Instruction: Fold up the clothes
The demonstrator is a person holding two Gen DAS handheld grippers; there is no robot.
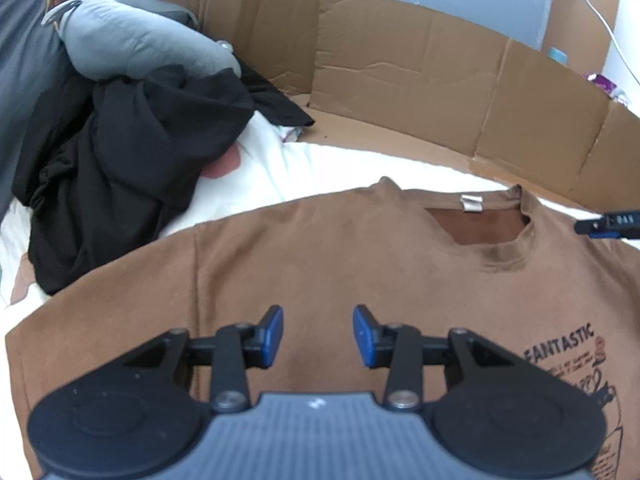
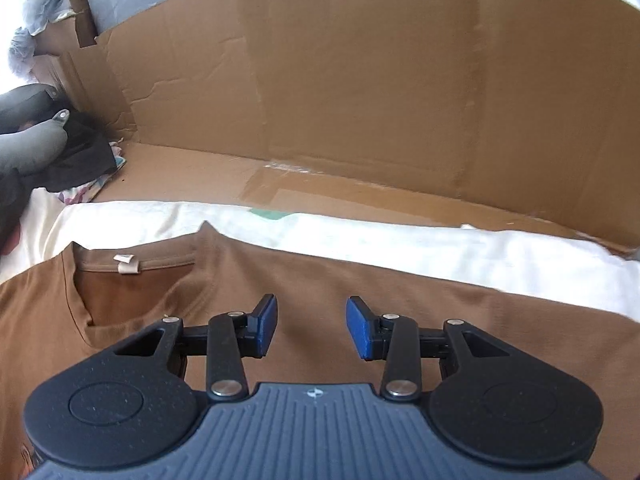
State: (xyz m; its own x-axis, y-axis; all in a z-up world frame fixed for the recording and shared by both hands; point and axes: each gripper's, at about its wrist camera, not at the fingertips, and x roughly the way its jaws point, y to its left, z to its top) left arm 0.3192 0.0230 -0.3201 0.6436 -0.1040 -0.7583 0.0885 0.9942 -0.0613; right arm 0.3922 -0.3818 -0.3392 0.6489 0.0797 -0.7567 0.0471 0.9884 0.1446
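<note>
A brown T-shirt (image 1: 340, 248) lies spread flat on a white sheet (image 1: 280, 168), collar away from me, with a black "FANTASTIC" print (image 1: 560, 342) at the right. My left gripper (image 1: 318, 336) hovers over its left chest near the sleeve seam, open, nothing between the blue pads. In the right wrist view the same brown T-shirt (image 2: 360, 292) shows its collar and white label (image 2: 128, 266) at the left. My right gripper (image 2: 311, 330) is over the right shoulder, open and empty. Its tip (image 1: 608, 224) shows at the right edge of the left wrist view.
A heap of black clothes (image 1: 120, 152) and a grey garment (image 1: 132, 40) lies at the left on the sheet. Cardboard panels (image 1: 400, 60) stand along the far side, and a flat cardboard strip (image 2: 320, 188) lies beyond the sheet (image 2: 440, 252).
</note>
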